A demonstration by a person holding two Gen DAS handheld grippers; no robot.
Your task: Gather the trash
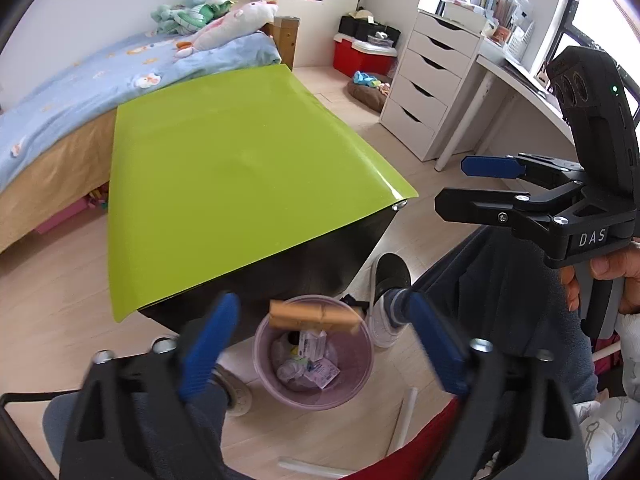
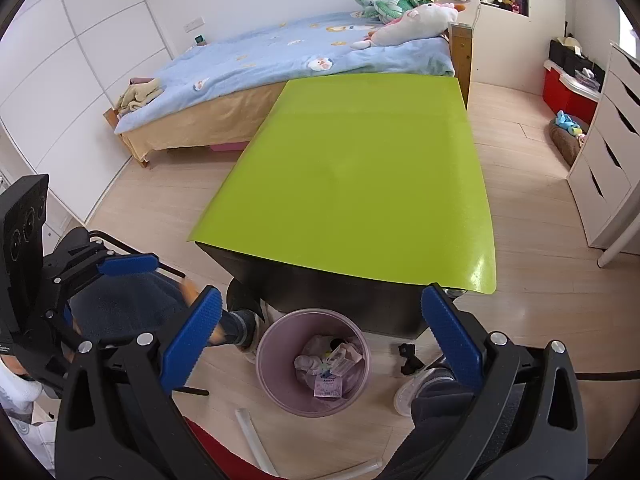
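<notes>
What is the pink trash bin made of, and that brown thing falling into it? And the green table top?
The trash bin looks like thin, matte, pale pink plastic with a smooth rolled rim. The brown thing seems to be cardboard or paper wrapping, dull tan with creases, though it is blurred. The green table top looks like a glossy vinyl sheet; window light glares at its corner.

A bin (image 2: 313, 362) stood on the floor (image 2: 520, 312) just before the near end of a table (image 2: 360, 168), with trash (image 2: 326, 364) lying inside it. A box (image 1: 314, 316) was over the bin's far rim, between the spread fingers of the left gripper (image 1: 320, 340). Behind the table and to its left lay a bed (image 2: 280, 64), with plush toys (image 2: 404, 12) at its far right end. A drawer unit (image 2: 612, 152) stood to the right of the table, well apart from it.
</notes>
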